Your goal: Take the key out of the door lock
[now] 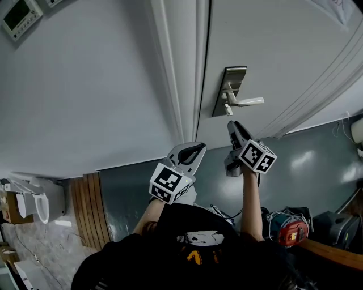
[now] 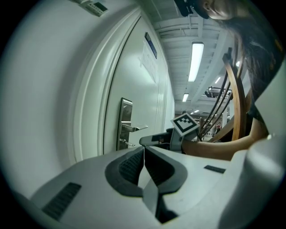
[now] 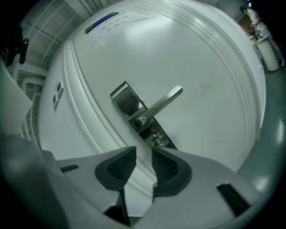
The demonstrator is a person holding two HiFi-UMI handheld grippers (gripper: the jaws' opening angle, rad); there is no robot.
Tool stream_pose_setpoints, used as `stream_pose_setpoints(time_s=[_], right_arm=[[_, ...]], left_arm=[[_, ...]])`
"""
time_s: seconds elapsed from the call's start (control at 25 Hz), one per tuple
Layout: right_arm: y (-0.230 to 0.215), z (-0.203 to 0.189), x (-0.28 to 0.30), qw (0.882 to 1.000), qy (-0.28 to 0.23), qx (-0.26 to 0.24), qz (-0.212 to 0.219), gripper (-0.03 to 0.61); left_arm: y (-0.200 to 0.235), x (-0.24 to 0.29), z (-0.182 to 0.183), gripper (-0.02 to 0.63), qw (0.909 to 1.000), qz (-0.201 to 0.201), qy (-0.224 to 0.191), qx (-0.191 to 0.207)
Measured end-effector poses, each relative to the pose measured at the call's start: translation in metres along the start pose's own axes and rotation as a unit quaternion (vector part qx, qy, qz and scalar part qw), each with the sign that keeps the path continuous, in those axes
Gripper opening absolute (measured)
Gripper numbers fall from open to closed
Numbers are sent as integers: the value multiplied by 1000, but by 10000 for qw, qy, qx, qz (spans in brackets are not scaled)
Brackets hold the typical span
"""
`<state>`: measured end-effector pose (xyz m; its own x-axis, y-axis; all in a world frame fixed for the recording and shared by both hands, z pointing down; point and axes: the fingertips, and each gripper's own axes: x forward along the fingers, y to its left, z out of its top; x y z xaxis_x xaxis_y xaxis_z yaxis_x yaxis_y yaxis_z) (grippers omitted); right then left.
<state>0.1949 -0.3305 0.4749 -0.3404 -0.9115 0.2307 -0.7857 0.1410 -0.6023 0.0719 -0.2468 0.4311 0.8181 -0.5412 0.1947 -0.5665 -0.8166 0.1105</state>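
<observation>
door (image 1: 283,51): white | lock plate (image 1: 229,90): brushed silver | handle (image 1: 248,102): silver | cubes (image 1: 258,157): black-and-white squares | pads (image 3: 117,166): dark grey, ribbed | floor (image 1: 306,164): grey-green

A plain white wall (image 1: 85,85) spreads left of the left gripper (image 1: 195,150), with a control panel (image 1: 20,16) mounted far off to that side; grey floor (image 1: 306,164) lies beneath it; wooden slats (image 1: 88,209) stand behind it, leftward; ceiling strip lights (image 2: 195,60) glow overhead.
</observation>
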Motion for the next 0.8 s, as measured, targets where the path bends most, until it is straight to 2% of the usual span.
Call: stream_pose_setpoints(time_s=[0.2,0.36,0.48,0.6,0.72,0.8], right_arm=[[-16,3,27,9988,47,488,3,138],[-29,0,43,9959,63,903,-43,140],[-33,1,55,9924,34,1225,83,140],[-33,3,64,9885,-39,1491,242,133],[-34,4,69,9862,-116,1620,312,80],[-35,5,72,9850,-164,1681,345,75]], left_arm=[[8,1,-2,11,10000,13,46,-24],[12,0,-5,11,10000,18,73,-35],[16,-1,-8,11,9999,30,107,-39],[21,-3,-11,11,9999,67,146,-44],[26,-4,-13,11,9998,108,175,-48],[29,-4,-14,11,9997,138,195,-51]])
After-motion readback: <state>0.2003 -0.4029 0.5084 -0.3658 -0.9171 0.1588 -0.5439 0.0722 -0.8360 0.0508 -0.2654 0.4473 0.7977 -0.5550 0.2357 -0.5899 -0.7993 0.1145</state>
